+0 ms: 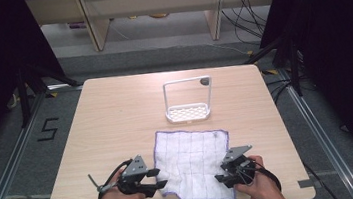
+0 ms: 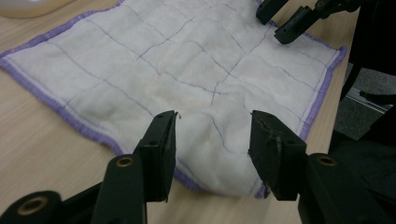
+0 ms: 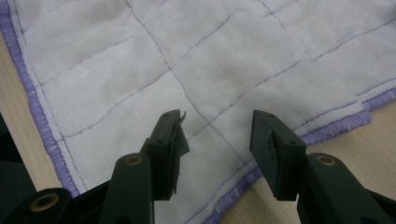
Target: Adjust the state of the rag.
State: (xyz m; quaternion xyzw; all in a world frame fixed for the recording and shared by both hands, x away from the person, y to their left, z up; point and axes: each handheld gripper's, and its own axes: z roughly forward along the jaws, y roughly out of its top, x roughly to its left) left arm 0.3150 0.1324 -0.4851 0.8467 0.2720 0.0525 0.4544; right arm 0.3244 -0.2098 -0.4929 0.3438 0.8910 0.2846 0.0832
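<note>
Left gripper (image 1: 157, 178): you held it at the cloth's near-left corner, jaws standing apart with nothing gripped; in the left gripper view (image 2: 212, 140) the cloth lay flat between and beyond the pads, untouched.
Your left hand (image 1: 117, 197): your forearm was cut off by the bottom edge of the high view.
Cloth (image 1: 194, 163): the white cloth with purple hem and grid lines lay spread flat on the near half of the table, between your two grippers; its near edge looked uneven, and whether that corner was folded under you could not tell from above.
Rack (image 1: 188, 100): the white rack with a tall frame stood just beyond the cloth; the dark spot at its top right corner was too small to make out.
Right gripper (image 1: 222, 176): you held it over the cloth's near-right corner, jaws parted and empty; in the right gripper view (image 3: 215, 140) the hem ran under them.
Your right hand (image 1: 257, 186): it was partly cut off at the bottom.
Table (image 1: 116, 116): light wood.
</note>
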